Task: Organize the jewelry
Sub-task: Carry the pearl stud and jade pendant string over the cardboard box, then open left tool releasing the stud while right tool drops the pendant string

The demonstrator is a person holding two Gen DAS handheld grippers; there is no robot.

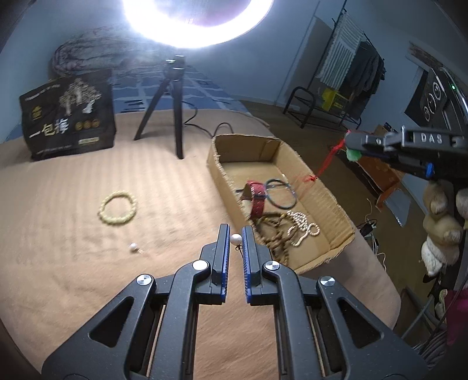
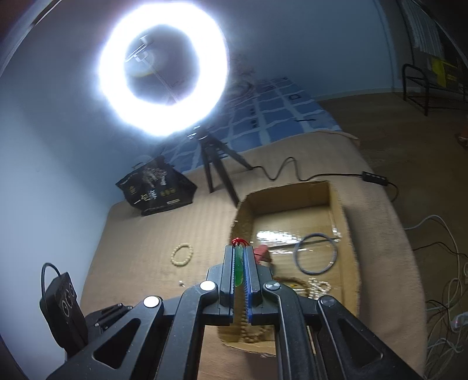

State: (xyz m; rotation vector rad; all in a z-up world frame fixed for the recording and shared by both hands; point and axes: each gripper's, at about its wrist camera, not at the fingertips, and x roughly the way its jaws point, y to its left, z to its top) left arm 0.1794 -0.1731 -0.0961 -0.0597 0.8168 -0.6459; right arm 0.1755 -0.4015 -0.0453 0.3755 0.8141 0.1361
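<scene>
At lower centre of the left wrist view, left gripper (image 1: 236, 238) jaws pinch a small white pearl earring (image 1: 236, 239). Right gripper (image 2: 240, 264) jaws clamp a green pendant on red cord (image 2: 239, 269) above the brown cardboard box (image 2: 345, 233). A cream bead bracelet (image 1: 117, 207) lies mid-left on the tan blanket (image 1: 73, 233).

- Ring light (image 1: 199, 20): top cut off by the left-wrist picture's edge.
- Brown bead strand (image 2: 257, 330): partly hidden behind the right gripper's (image 2: 240, 251) fingers.
- Tiny piece (image 2: 181, 282) left of those fingers: too small to identify.
</scene>
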